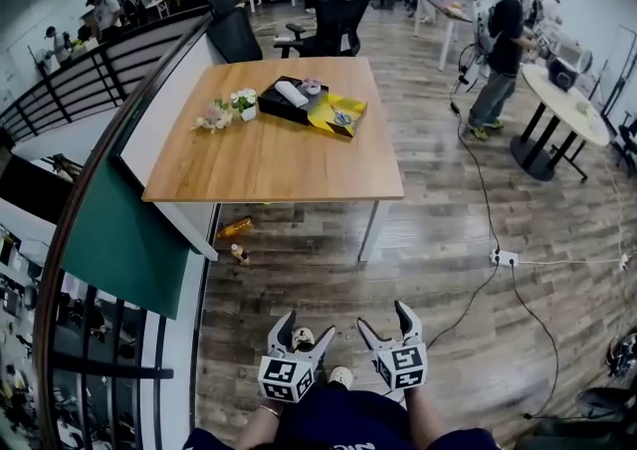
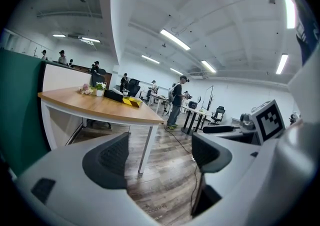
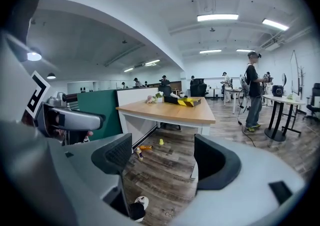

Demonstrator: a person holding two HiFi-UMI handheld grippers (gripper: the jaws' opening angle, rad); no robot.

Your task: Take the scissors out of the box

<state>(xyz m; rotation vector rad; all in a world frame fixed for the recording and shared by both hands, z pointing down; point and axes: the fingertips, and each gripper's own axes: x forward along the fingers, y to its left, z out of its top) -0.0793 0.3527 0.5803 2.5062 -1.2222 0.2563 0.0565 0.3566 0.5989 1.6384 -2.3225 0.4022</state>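
The box (image 1: 282, 105) is sitting at the far side of the wooden table (image 1: 269, 164), black, with a yellow flap (image 1: 333, 112) lying open beside it on the table top. A white roll (image 1: 292, 93) is lying inside the box. A small bluish thing is lying on the yellow flap, but it is too small to tell if it is the scissors. Some flowers (image 1: 214, 117) are standing just left of the box.

Both grippers are hanging low in front of the person, well apart from the table and over the wooden floor (image 1: 438, 239). The left gripper (image 2: 160, 152) is holding its jaws wide apart, and only floor is showing between them. The right gripper (image 3: 170, 157) is also standing fully open and is gripping nothing. In the head view the left gripper (image 1: 305, 327) and the right gripper (image 1: 386, 321) are pointing side by side towards the table.

An orange bottle (image 1: 236, 229) is lying on the floor under the table edge. A person (image 1: 503, 50) is standing far to the right.
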